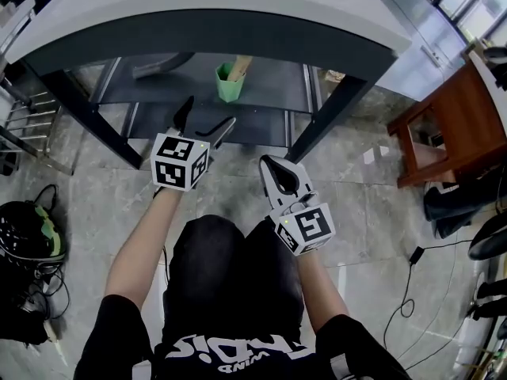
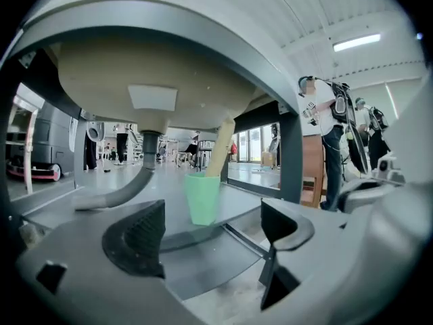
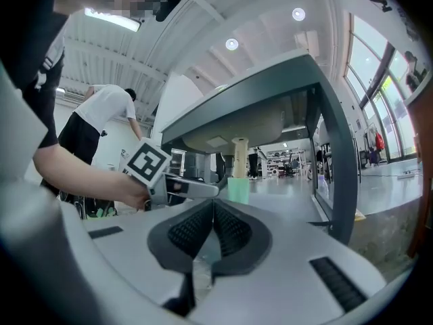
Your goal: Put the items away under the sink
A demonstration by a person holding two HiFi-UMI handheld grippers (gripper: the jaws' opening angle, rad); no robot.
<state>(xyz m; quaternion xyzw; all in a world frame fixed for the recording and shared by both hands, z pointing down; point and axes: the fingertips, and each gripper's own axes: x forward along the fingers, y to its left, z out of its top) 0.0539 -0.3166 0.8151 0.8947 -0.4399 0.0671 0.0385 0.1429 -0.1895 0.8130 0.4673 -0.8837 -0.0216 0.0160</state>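
Note:
A green cup [image 1: 229, 83] with a beige stick-like item [image 1: 241, 65] standing in it sits on the grey shelf [image 1: 158, 92] under the sink [image 1: 238, 14]. My left gripper [image 1: 204, 119] is open and empty just in front of the shelf, a little left of and nearer than the cup. In the left gripper view the cup [image 2: 203, 198] stands beyond the open jaws [image 2: 213, 239], untouched. My right gripper [image 1: 271, 166] is shut and empty, lower and to the right, over the floor. In the right gripper view the cup [image 3: 238, 189] shows far ahead past the shut jaws [image 3: 212, 212].
A grey drain hose [image 2: 118, 195] curves down from the basin onto the shelf. Dark frame legs [image 1: 329, 121] flank the shelf. A wooden stool [image 1: 432, 125] stands at the right, a helmet [image 1: 28, 236] and cables lie at the left. A person [image 2: 325, 134] stands beyond.

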